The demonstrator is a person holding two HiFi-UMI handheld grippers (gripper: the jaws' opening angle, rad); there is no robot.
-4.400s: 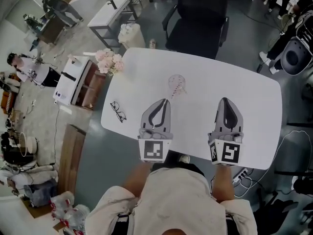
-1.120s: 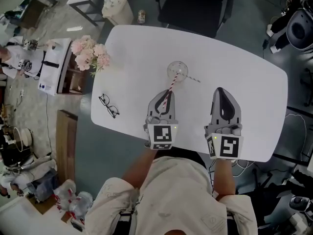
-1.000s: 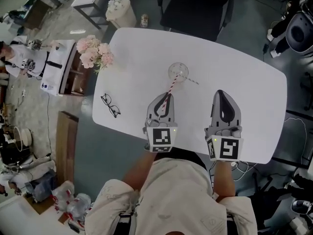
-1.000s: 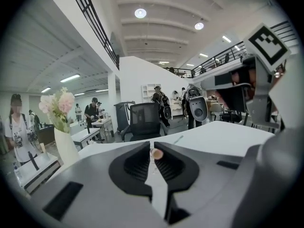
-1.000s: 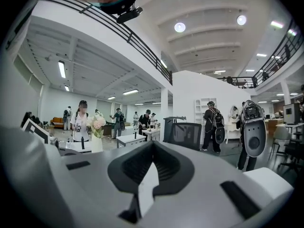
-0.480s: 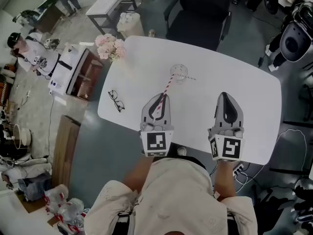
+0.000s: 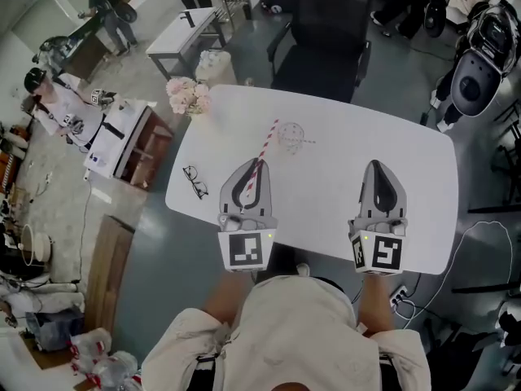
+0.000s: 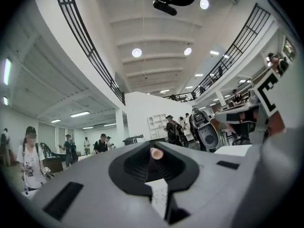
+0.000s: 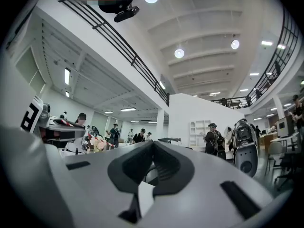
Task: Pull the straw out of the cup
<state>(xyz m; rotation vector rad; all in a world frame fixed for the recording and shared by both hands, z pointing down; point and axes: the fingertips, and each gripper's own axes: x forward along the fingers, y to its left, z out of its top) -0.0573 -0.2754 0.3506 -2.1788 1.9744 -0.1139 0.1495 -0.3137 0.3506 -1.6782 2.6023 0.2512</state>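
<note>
Head view shows your left gripper (image 7: 253, 166) clenched on the straw (image 7: 265, 143), which runs from between the jaws up and away toward the cup (image 7: 291, 134). Half a second back the straw's far end reached into the cup's rim. Now that end sits just left of the cup, over bare table (image 7: 411, 182), and both grippers appear higher above the tabletop than they did. In the left gripper view the straw's near end shows as a pale round dot pinched between the jaws, so your hold looks firm.

The cup stands upright, well out from your grippers, and has not tipped or been dragged along (a light cup can easily follow a snug straw). Your right gripper (image 7: 374, 169) is closed on nothing, over the table's near right side.

By my reading the straw is clear of the cup, so the pull itself looks done. Only parking the straw may remain.
</note>
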